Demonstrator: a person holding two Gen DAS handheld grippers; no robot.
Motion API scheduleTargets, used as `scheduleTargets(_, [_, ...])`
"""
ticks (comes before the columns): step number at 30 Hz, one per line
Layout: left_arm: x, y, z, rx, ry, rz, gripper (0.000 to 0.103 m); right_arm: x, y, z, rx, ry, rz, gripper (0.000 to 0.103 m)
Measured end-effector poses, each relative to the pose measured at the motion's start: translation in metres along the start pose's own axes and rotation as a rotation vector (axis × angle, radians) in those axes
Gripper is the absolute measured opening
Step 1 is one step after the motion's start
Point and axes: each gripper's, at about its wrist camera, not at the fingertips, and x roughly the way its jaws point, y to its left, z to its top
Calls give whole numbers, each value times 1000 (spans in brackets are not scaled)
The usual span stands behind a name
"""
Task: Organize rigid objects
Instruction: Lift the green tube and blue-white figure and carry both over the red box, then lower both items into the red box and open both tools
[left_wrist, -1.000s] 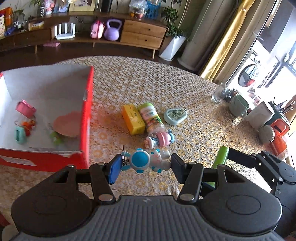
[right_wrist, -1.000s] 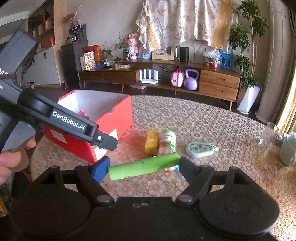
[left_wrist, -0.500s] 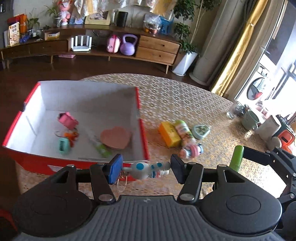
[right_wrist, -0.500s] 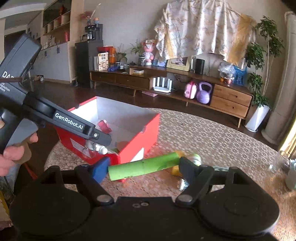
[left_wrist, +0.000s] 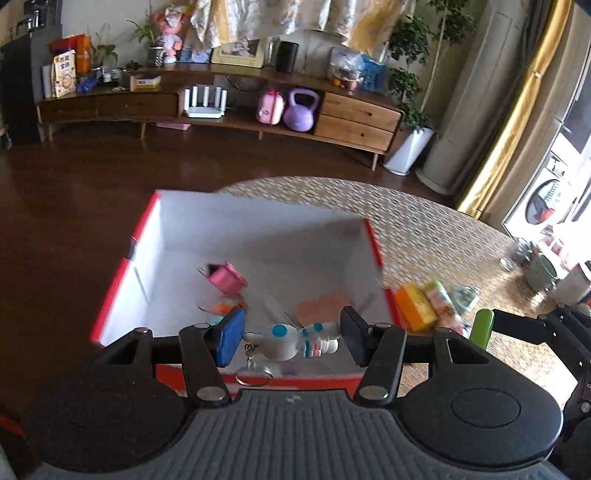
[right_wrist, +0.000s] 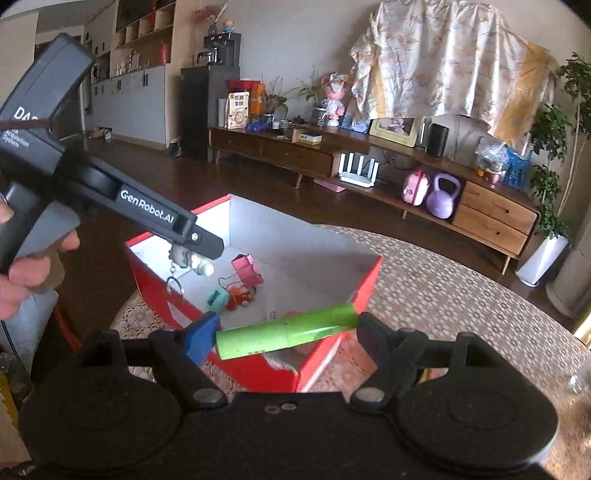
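Astronaut keychain toy (left_wrist: 295, 341), white w/ blue spots, is clamped lengthwise between the pads of the left gripper (left_wrist: 293, 339); its key ring (left_wrist: 253, 378) dangles below. Toy sits over the near wall of the red box (left_wrist: 122, 275), just above the rim. In the right wrist view the same toy (right_wrist: 192, 260) hangs under the left gripper's tip, above the box's left corner, w/ a person's hand (right_wrist: 26, 273) around the grip.

Green tube (right_wrist: 286, 330) is held end to end in the right gripper (right_wrist: 286, 334), blue pad on 1 end, black pad on the other, slightly tilted, hovering over the box's near-right corner. From the left wrist view only the tube's end (left_wrist: 482, 328) shows, at right.

Inside the box, white interior: pink clip-like item (left_wrist: 225, 278), teal item (right_wrist: 216, 299), orange figure (right_wrist: 238, 295), pink heart-shaped piece (left_wrist: 319, 310), all on the floor of the box, blurred.

On the lace-pattern tablecloth (left_wrist: 443, 236), just right of the box: yellow block (left_wrist: 415, 306), small bottle (left_wrist: 439, 297) touching it, pale-teal item (left_wrist: 465, 295) beside that. Green mug (left_wrist: 541, 273) further right, near table edge.
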Motion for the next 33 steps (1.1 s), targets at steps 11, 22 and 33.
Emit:
scheduleTargets(11, [50, 43, 24, -12, 30, 111, 56, 85, 6, 23, -3, 77, 7, 81])
scheduleTargets(22, [107, 62, 22, 12, 122, 161, 56, 154, 15, 20, -61, 226, 35, 80])
scheduleTargets(33, [135, 59, 13, 58, 240, 183, 56, 169, 20, 14, -66, 308, 8, 80])
